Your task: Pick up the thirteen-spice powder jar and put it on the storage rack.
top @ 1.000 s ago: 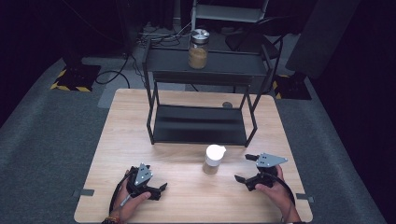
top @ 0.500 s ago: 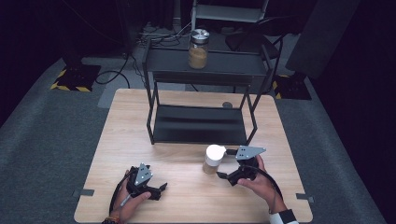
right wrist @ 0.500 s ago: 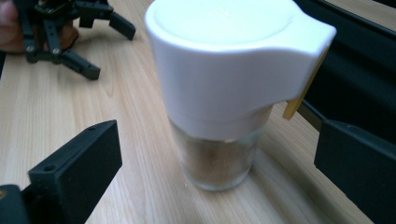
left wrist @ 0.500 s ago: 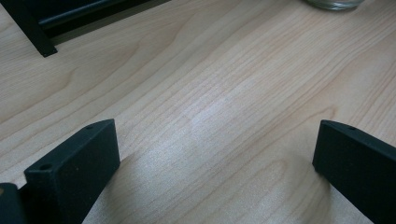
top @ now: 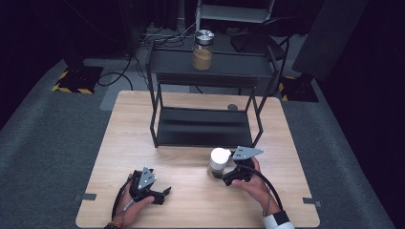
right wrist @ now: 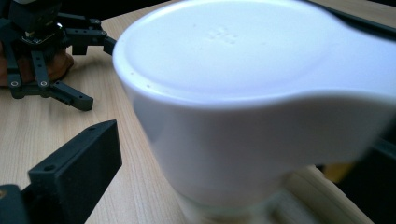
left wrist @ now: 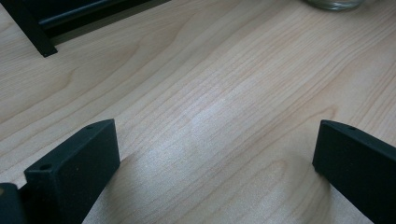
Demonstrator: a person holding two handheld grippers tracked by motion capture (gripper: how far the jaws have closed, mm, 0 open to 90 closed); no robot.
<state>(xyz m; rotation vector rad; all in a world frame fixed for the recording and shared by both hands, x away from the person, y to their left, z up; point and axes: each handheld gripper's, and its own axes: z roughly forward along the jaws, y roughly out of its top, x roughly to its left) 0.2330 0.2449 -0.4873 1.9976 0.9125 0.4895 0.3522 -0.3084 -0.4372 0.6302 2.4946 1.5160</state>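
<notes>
A glass jar with a white lid (top: 219, 160) stands on the wooden table (top: 133, 138), just in front of the black rack. My right gripper (top: 223, 175) is at its right side, low on the table, with the jaws open to either side of the jar. In the right gripper view the white lid (right wrist: 243, 93) looms very close, and the left pad (right wrist: 77, 170) stands clear of the jar. My left gripper (top: 161, 193) rests near the front left, open and holding nothing; in its own view the left gripper (left wrist: 215, 154) has only bare wood between the wide pads.
A black two-tier rack (top: 205, 126) stands at the back middle of the table. On its top shelf stands a jar with a silver lid and brown contents (top: 203, 50). Dark floor, cables and stands lie beyond the table. The left gripper (right wrist: 42, 56) is visible in the right gripper view.
My right gripper has moved left and forward from the table's right side up to the white-lidded jar. The left gripper has stayed where it was.
</notes>
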